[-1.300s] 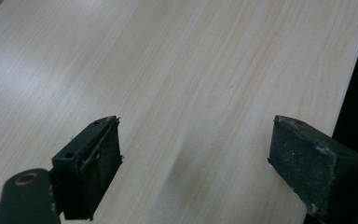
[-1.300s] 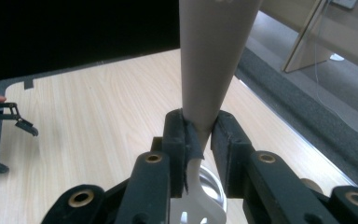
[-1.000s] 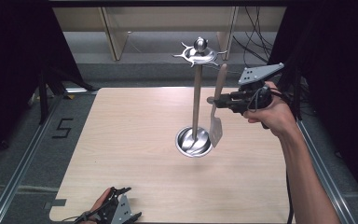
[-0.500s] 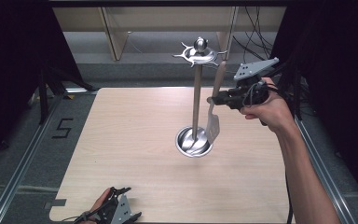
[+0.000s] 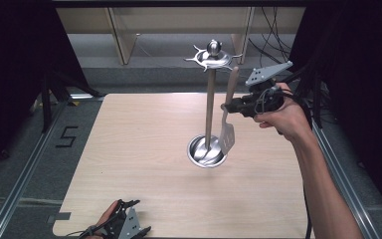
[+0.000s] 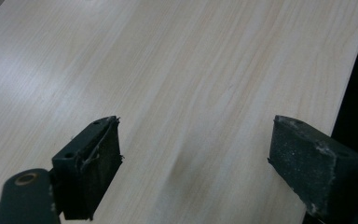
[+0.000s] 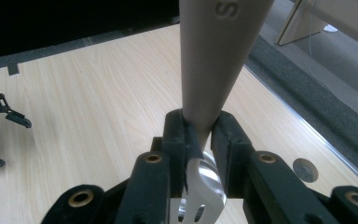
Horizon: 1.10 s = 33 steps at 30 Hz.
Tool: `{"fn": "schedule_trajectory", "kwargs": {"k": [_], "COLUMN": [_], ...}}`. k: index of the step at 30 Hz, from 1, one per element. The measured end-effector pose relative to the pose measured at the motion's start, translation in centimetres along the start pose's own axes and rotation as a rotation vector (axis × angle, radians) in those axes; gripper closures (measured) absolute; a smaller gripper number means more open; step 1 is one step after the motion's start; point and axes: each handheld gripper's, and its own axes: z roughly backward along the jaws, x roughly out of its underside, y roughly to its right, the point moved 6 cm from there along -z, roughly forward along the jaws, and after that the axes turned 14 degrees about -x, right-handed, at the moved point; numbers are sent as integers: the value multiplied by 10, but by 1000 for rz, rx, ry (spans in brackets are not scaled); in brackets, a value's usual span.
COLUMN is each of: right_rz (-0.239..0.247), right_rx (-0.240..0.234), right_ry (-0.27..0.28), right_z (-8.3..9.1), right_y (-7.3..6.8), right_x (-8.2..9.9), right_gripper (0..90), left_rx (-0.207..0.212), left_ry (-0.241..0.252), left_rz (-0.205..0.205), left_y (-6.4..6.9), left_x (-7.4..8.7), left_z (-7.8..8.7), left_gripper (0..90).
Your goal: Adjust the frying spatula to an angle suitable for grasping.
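Spatula [image 5: 228, 119] clamped in rt tongs [image 5: 227, 106], upright.

In the right gripper view, the beige, tapering plastic handle of the slotted spatula [image 7: 214, 60] runs off the top edge, and its pale slotted blade is cut by the bottom edge. In the high view, the left hand-held gripper [image 5: 129, 221] and the hand behind it are cropped by the bottom edge at the near rim of the light wooden tabletop [image 5: 144, 149]. The spatula blade hides part of the round, shiny steel base of the utensil stand [image 5: 201, 152].
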Motion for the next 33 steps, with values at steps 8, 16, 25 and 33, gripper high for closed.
{"fn": "schedule_trajectory", "kwargs": {"k": [8,16,25,33], "right_rz": [-8,-13,0,-1], "right_rx": [-6,5,19,33], "right_ry": [6,54,75,101], "right_z": [-4,-5,-1,6], "right_y": [0,0,-1,-6], "right_x": [0,3,8,11], "right_gripper": [764,759,697,634], "left_rx": [5,3,12,24], "left_ry": [-6,-4,-5,-15], "left_rz": [-9,-2,-4,-10], "left_y": [-1,0,0,0], "left_x": [0,0,0,0], "left_z": [2,1,1,3], "left_gripper": [157,157,157,157]}}
